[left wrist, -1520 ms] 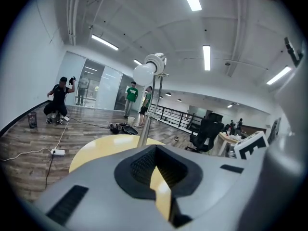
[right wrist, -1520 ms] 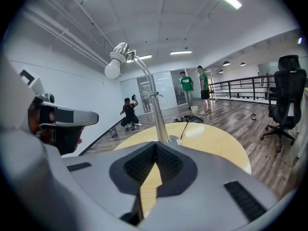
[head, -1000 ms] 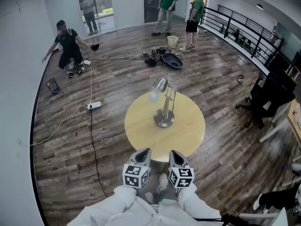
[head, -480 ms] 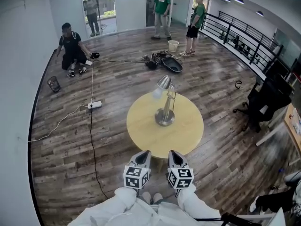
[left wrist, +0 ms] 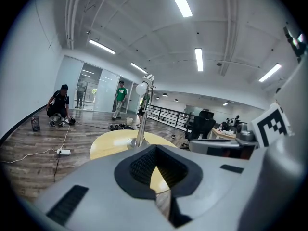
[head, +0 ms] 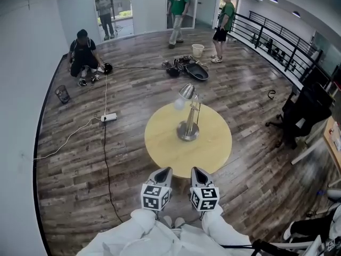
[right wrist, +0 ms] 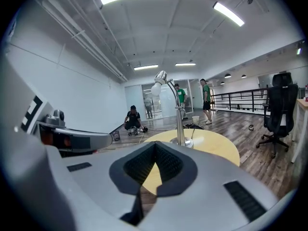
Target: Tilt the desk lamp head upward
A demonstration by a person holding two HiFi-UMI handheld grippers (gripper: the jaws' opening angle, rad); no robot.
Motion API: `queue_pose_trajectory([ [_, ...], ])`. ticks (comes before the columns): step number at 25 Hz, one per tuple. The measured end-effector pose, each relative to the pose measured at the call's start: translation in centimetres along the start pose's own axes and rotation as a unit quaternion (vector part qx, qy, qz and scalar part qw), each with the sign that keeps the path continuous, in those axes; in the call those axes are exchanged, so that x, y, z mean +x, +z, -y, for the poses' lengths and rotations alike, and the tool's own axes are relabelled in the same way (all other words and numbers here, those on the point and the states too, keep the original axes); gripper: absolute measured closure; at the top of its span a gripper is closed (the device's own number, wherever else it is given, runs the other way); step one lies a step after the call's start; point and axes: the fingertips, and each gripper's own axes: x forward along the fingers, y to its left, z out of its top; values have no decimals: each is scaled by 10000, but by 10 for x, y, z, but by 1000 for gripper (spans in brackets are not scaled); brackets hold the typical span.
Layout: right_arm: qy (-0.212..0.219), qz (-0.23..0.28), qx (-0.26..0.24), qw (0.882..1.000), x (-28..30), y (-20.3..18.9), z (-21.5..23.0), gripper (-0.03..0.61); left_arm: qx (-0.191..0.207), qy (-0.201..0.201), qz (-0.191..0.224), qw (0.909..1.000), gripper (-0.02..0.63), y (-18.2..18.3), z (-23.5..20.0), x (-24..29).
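Observation:
A silver desk lamp stands on a round yellow table. Its head and white bulb point down and left. The lamp rises ahead in the left gripper view, and the lamp shows likewise in the right gripper view. My left gripper and right gripper hang side by side just short of the table's near edge, well clear of the lamp. Both are shut with nothing between the jaws. The left gripper and right gripper each look over the tabletop.
A crouching person is at the far left; two standing people are at the back by a bucket and dark gear. A power strip and cables lie left of the table. A black office chair stands right.
The view has shifted slightly. One standing person at the back has walked left and the crouching person has shifted. Both grippers and the lamp stay as they were.

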Motion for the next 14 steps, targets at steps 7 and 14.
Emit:
queue_pose_trajectory([
  [7, -11, 9, -41, 10000, 5, 4, 10, 569, 6, 19, -2, 10000, 614, 2, -2, 8],
  [14, -4, -63, -61, 10000, 14, 3, 17, 569, 22, 97, -23, 9999, 614, 0, -8, 16],
])
